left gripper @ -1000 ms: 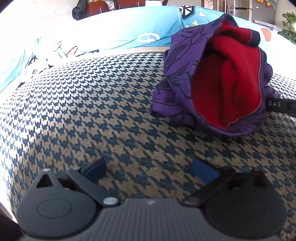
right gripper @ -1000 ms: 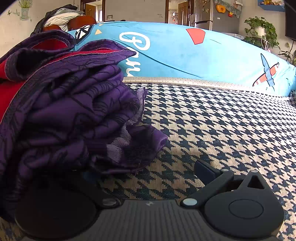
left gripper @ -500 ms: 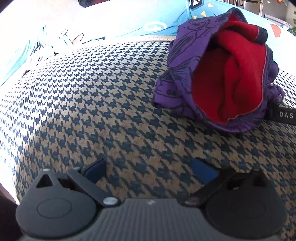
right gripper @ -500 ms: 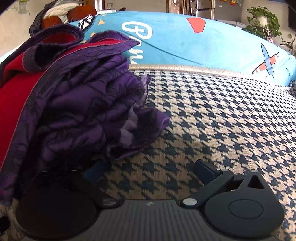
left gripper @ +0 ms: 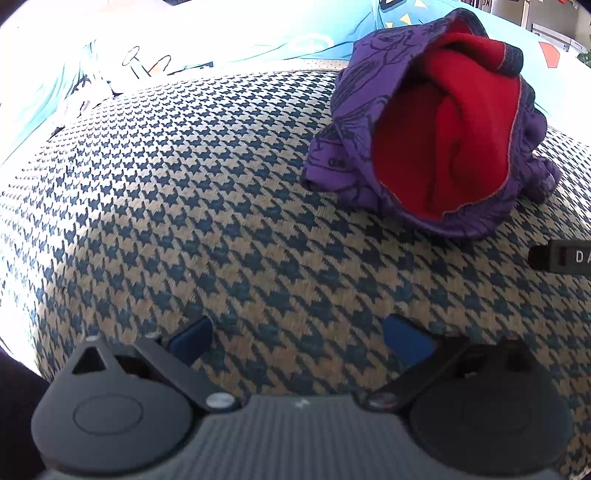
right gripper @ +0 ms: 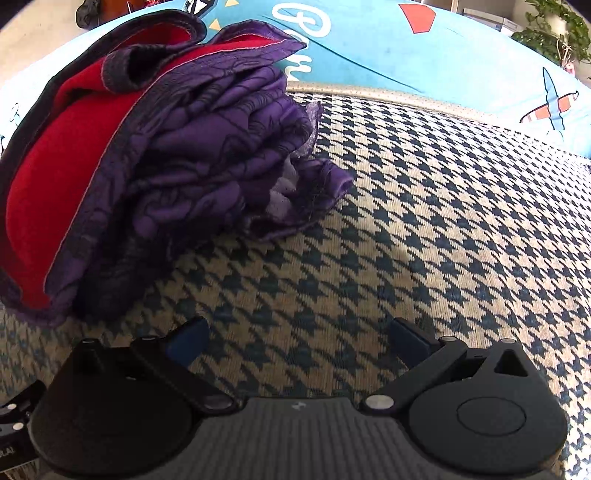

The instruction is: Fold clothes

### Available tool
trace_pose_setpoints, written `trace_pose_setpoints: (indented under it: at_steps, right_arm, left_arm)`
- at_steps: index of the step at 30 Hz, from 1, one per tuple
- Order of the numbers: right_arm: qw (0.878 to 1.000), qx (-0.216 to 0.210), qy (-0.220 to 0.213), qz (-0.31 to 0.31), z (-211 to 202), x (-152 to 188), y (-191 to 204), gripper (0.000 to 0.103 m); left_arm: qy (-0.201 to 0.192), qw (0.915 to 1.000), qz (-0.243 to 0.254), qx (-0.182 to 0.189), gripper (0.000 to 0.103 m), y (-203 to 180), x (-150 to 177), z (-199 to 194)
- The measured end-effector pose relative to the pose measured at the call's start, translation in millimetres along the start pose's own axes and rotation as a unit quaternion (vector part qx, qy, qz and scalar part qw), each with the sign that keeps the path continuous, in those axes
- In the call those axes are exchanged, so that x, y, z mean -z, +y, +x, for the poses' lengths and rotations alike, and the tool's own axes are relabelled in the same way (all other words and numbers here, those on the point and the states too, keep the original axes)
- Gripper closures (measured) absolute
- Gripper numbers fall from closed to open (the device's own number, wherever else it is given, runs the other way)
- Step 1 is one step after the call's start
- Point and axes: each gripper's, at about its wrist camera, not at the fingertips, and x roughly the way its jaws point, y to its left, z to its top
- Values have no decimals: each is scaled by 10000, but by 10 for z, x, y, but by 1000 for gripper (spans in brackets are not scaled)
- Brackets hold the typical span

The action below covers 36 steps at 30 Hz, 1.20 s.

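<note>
A purple patterned garment (left gripper: 424, 122) with a red lining lies bunched in a heap on the houndstooth cushion (left gripper: 203, 192). In the left wrist view it sits at the upper right, well ahead of my open left gripper (left gripper: 299, 338), which holds nothing. In the right wrist view the same garment (right gripper: 155, 158) fills the left half, its lower edge close ahead of the left finger of my right gripper (right gripper: 299, 339). That gripper is open and empty over bare cushion (right gripper: 424, 221). Part of the right gripper's body (left gripper: 561, 254) shows at the left view's right edge.
A light blue sheet with cartoon prints (right gripper: 424, 48) rises behind the cushion. Bright glare washes out the sheet (left gripper: 129, 40) at the left view's upper left. A potted plant (right gripper: 554, 33) stands at the far right. The cushion drops off at the left edge (left gripper: 22, 332).
Both grippers have drawn back and risen, so the garment looks farther and lower. The right gripper's left finger, earlier under the cloth's edge, now stands free of it.
</note>
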Motion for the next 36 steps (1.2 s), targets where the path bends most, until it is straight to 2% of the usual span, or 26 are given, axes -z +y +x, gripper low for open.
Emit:
trace_pose_setpoints:
  at_steps: [5,15,21,25,30,32,33,34,36]
  right_arm:
    - [9999,77,-86,69,-79,253,82,0]
    - [9998,-21,216,30,-163,575,211,0]
    - [9997,-111,231,10,-274,855,274,0]
    - [9994,-291,209,23,-234,1046,371,0]
    - [9975,-550,301,319,-268,1258,305,0]
    - [9961,-649,345,485,-385,1327,210,0]
    - [9954,-690,361,553,-578,1456,139,0]
    - [9951,-699,373,592,-707,1456,131,0]
    - [9953,-652,354,625,-591,1300,110,0]
  left_arm:
    - [21,10000,-6,-2,0,-25,39,-21]
    - [126,9999,-80,62,0,6,125,-94]
    - [203,9997,-136,30,0,21,117,-109]
    - [196,9996,-202,10,0,25,120,-125]
    - [187,9995,-270,-15,0,26,139,-158]
    - [192,9994,-280,-15,0,24,144,-158]
    - [195,9994,-284,-7,0,25,147,-169]
    - [187,9994,-284,23,0,24,151,-184]
    - [171,9994,-284,86,0,19,155,-214]
